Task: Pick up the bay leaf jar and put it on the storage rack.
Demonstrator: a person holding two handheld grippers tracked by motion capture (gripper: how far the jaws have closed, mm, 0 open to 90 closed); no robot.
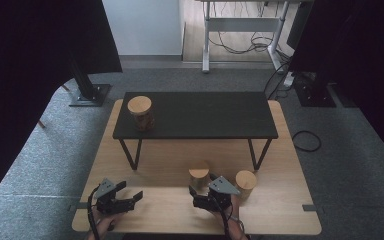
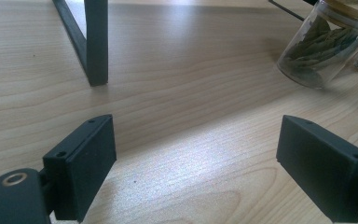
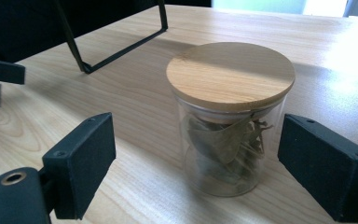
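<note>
Leaf jar [image 3: 230, 119]: stood between right gripper [image 3: 196, 172] open jaws, ungripped. Left gripper [image 2: 196, 168]: jaws open, empty. One jar [image 1: 141, 113] already shelved [image 1: 205, 115]; two remained on desk [image 1: 170, 205].

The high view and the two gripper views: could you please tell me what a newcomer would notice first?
Probably the glass jar of dried leaves with its wooden lid, standing upright on the table right ahead of the open right claw, untouched. Next, the black shelf on thin legs at the table's far side, bearing another lidded jar at its left end.
</note>
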